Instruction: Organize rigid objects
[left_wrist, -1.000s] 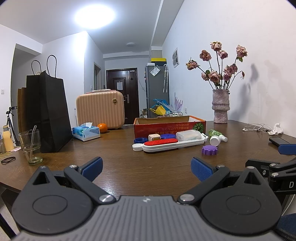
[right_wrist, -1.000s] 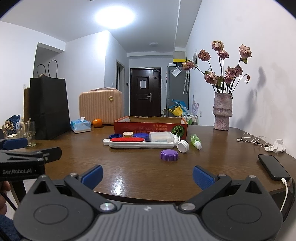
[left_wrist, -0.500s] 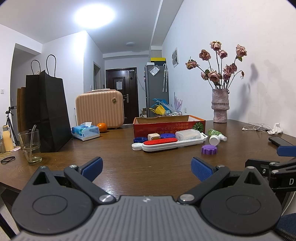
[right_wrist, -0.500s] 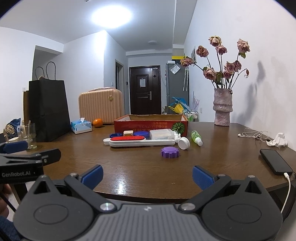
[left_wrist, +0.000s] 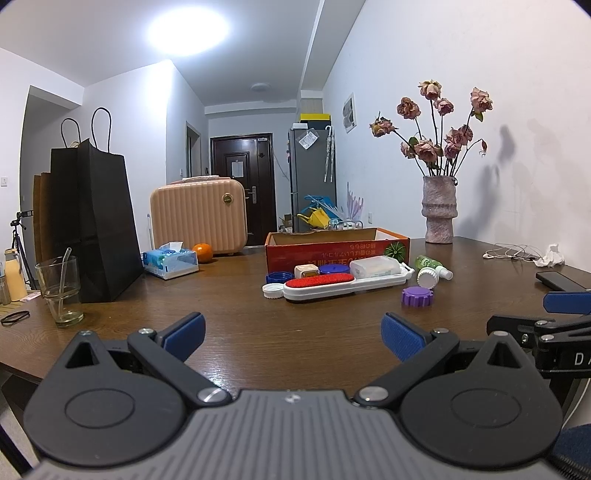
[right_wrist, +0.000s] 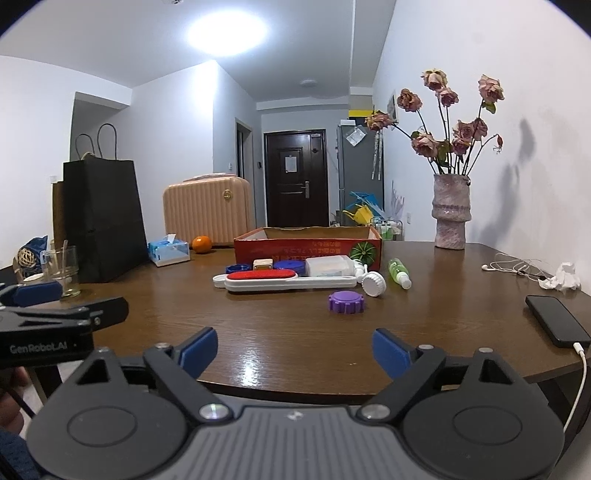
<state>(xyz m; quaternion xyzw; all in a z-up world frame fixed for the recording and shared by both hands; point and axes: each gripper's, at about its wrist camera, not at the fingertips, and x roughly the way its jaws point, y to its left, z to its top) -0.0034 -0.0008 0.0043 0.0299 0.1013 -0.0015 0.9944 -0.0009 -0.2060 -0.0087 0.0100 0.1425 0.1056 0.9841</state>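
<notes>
On the brown wooden table (left_wrist: 236, 332) a cluster of small hard items lies in front of a red cardboard box (left_wrist: 338, 248), which is open at the top and carries printed lettering and a green round picture on its near wall. Just before the box lies a long white lint brush (left_wrist: 340, 283) with a red pad at its left end. A clear rectangular plastic box (left_wrist: 373, 266) sits behind the brush's right part, touching or nearly so. Left of the brush are a white cap (left_wrist: 272, 291) and a blue cap (left_wrist: 279, 277); behind the brush stand a small cream cube (left_wrist: 307, 271) and a blue round lid (left_wrist: 334, 268). To the right, a purple ridged cap (left_wrist: 417, 296) lies alone on the wood, nearer than a white ridged cap (left_wrist: 427, 277) tipped on its edge and a small green bottle (left_wrist: 433, 264) lying on its side.

Both tongs are spread wide and hold nothing: the left gripper (left_wrist: 293, 332) and the right gripper (right_wrist: 294, 349) hang over the near edge of the table, well apart from the cluster.

Farther left stand a black paper bag (left_wrist: 92, 221), a drinking glass (left_wrist: 61, 290), a tissue box (left_wrist: 170, 259), an orange (left_wrist: 202, 252) and a peach suitcase (left_wrist: 198, 218). At far right are a vase (left_wrist: 439, 209) of dried roses, and a phone (right_wrist: 557, 320) on a cable.
</notes>
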